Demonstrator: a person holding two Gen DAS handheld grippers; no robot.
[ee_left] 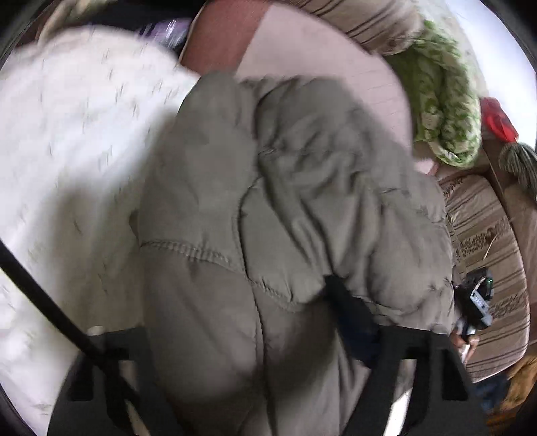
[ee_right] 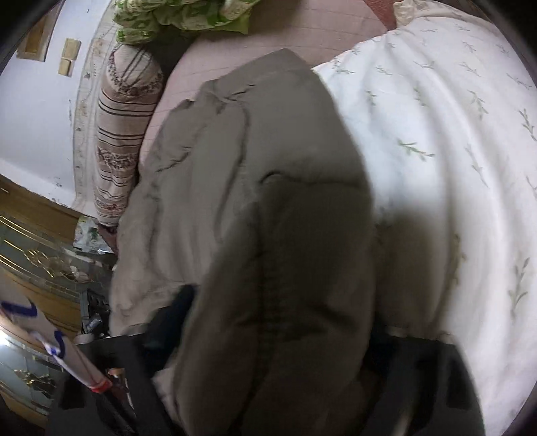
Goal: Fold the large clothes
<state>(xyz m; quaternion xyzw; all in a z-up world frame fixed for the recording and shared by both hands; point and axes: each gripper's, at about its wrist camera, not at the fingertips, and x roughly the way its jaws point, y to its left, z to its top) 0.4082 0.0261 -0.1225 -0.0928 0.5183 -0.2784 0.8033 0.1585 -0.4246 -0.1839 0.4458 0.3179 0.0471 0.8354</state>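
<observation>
Olive-grey quilted fabric: the padded jacket [ee_left: 268, 208] fills the near field of both wrist views, bunched between each claw's fingers and draped forward over the bed.
Left claw [ee_left: 255, 335]: jaws set wide around a thick fold of the jacket; fabric hides the fingertips, so whether it pinches I cannot tell.
Right claw [ee_right: 278, 318]: same picture, dark fingers either side of a stitched panel [ee_right: 268, 268], tips buried; grip state I cannot tell.
Jacket position: on the bed, partly over the white leaf-print quilt [ee_right: 436, 134] and partly over the pink sheet [ee_right: 302, 30].
Farther back: striped pillow [ee_right: 120, 127], then the green-patterned cloth [ee_right: 174, 16] by the wall.
Risk: slippery, puffy padding may slide out of one claw, leaving the fold lopsided; the loose quilt beneath could be pinched along with it.
Hidden or unclear: sleeves, collar and hem cannot be picked out; motion blur smears the left view; the jacket's lower edge is cut off by the frame.
</observation>
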